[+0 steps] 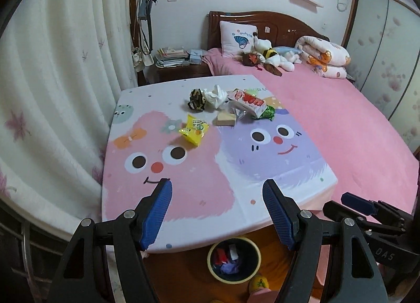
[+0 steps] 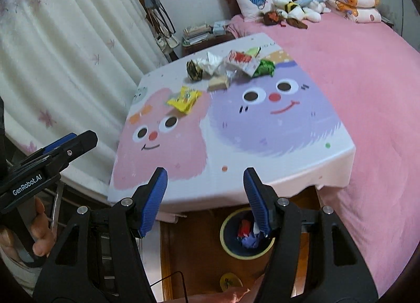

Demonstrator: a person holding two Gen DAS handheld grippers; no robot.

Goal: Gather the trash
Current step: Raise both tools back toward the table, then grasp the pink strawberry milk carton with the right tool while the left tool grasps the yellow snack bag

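Trash lies at the far end of a cartoon-print table (image 1: 183,192) (image 2: 236,171): a yellow snack packet (image 1: 194,131) (image 2: 183,99), a tan block (image 1: 225,119) (image 2: 219,82), a red and white carton (image 1: 248,101) (image 2: 241,60), white crumpled tissue (image 1: 215,95) (image 2: 211,65), a dark crumpled wrapper (image 1: 197,99) (image 2: 194,70) and a green wrapper (image 1: 269,112) (image 2: 265,67). My left gripper (image 1: 217,185) hangs open over the table's near edge, holding nothing. My right gripper (image 2: 205,171) is open and empty too, above the same edge. A dark bin (image 1: 233,259) (image 2: 246,234) with a yellow rim sits on the floor below, with trash inside.
A pink bed (image 1: 328,119) (image 2: 367,80) with plush toys and a rolled quilt runs along the table's right side. White curtains (image 1: 52,93) hang at left. A nightstand with stacked books (image 1: 170,57) and a coat rack stand behind. A hand (image 2: 39,234) holds the left gripper's handle.
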